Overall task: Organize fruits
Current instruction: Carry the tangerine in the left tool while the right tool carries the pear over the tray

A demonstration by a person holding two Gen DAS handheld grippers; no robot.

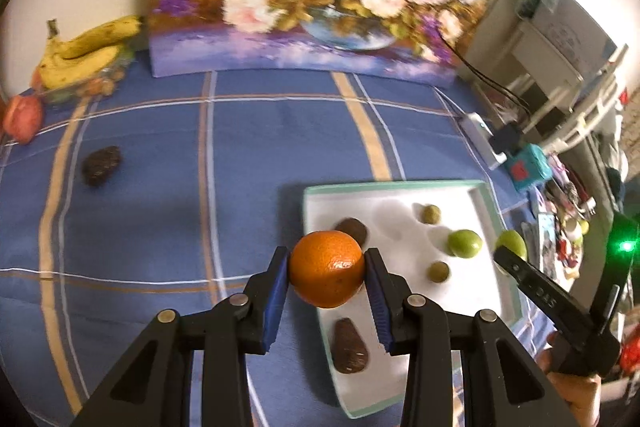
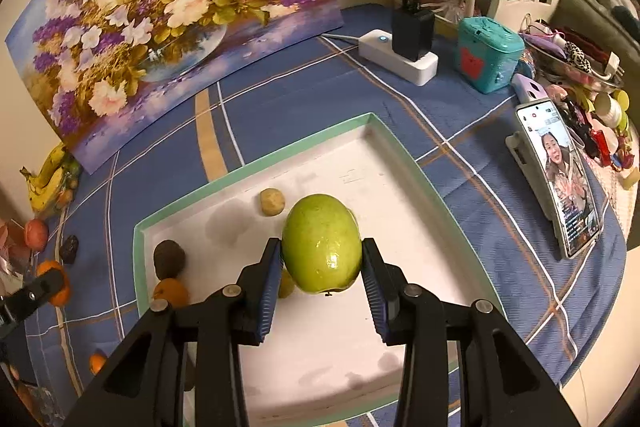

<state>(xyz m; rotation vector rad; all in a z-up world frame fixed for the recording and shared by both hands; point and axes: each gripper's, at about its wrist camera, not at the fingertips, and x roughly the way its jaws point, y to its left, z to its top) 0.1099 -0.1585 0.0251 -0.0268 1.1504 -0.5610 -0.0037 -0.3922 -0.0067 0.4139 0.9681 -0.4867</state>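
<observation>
the orange (image 1: pixel 326 269) hides most of a dark fruit (image 1: pixel 353 229) behind it on the tray (image 1: pixel 400 189). the green fruit (image 2: pixel 321 243) covers most of a small yellowish one (image 2: pixel 286 284). the bananas (image 1: pixel 86 53) are blurred, and what lies under them cannot be told.

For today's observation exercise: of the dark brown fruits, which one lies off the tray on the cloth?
The dark brown fruit lying alone on the blue checked cloth, far left near the bananas; the other two rest inside the white tray.
</observation>
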